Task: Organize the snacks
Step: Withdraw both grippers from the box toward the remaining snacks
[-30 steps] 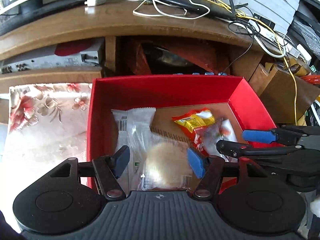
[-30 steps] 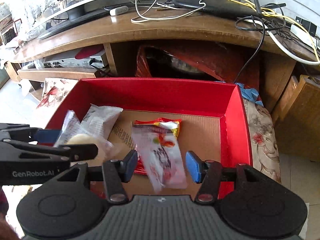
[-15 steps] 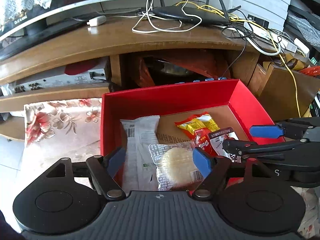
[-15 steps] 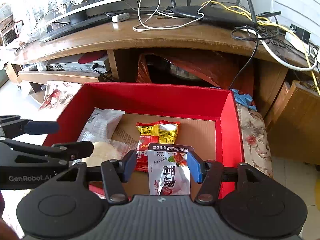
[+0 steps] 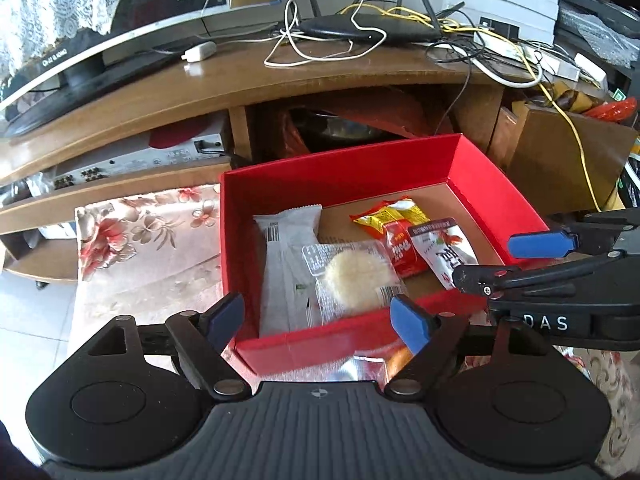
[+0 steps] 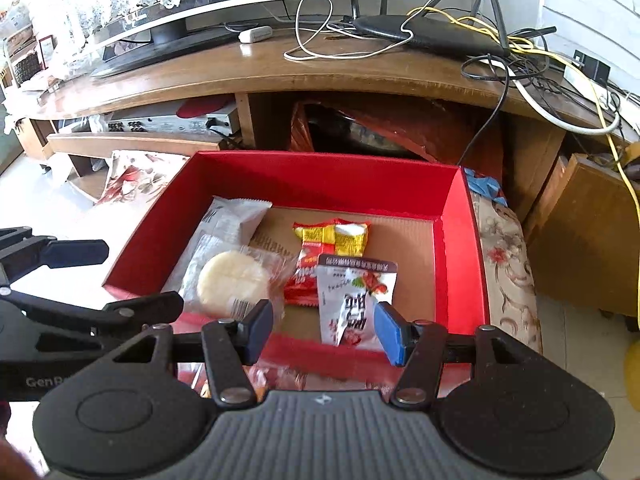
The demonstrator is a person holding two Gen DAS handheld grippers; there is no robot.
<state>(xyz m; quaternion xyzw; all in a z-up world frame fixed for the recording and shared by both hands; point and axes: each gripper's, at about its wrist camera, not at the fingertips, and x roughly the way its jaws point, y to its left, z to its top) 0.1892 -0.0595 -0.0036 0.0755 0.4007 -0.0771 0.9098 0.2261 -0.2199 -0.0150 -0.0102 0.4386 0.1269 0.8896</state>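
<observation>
Red box [image 5: 384, 168] on floral-cloth surface [image 5: 144, 248], snacks inside

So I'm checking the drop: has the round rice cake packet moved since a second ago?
Yes. The round rice cake packet has left the left gripper, whose fingers are opening, and lies in the red box on the white packet.

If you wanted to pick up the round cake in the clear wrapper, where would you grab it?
Probably the cake packet by its flat crimped wrapper edge nearest the front box wall, coming from above: it lies flat on the white packet, and pinching the round middle could crush it.
</observation>
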